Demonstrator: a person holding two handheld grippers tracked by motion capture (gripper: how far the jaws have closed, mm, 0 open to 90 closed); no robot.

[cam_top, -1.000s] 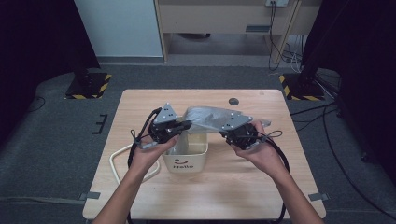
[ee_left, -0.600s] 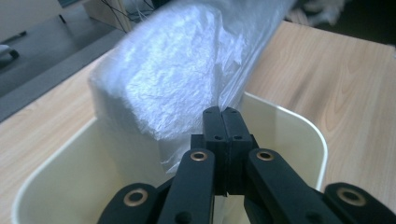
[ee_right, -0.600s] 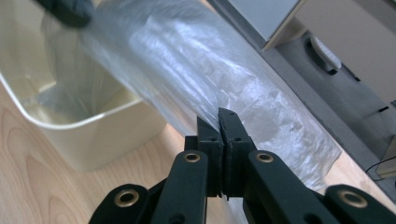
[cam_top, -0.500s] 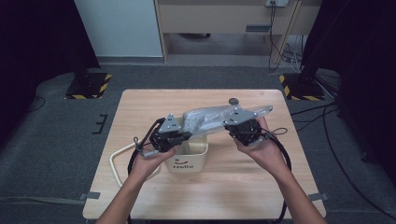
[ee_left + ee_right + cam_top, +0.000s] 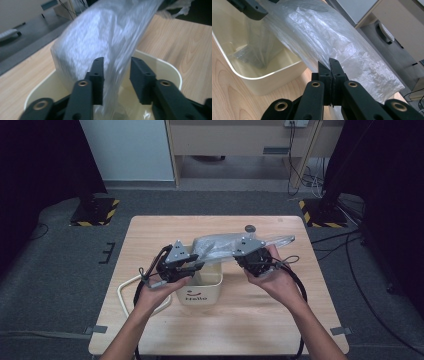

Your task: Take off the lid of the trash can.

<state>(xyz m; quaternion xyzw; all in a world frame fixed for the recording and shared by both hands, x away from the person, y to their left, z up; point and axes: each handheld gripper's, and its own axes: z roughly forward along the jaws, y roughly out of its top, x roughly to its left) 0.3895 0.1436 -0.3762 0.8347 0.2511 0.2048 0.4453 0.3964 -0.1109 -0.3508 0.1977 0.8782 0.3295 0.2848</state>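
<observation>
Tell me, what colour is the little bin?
The bin is pale cream-yellow, clearest in the right gripper view.

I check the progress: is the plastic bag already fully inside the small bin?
No, partly: one end of the plastic bag hangs in the bin; the rest stretches outside.

A light wooden table [image 5: 150, 235] stands on grey carpet. A cream bin [image 5: 200, 292] sits on it near the front, and a small dark round object [image 5: 249, 227] lies near the far edge.

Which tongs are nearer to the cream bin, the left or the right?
Left. The left tongs hang just over the cream bin, above its rim. The right tongs are off to its side, pinching the plastic bag.
</observation>
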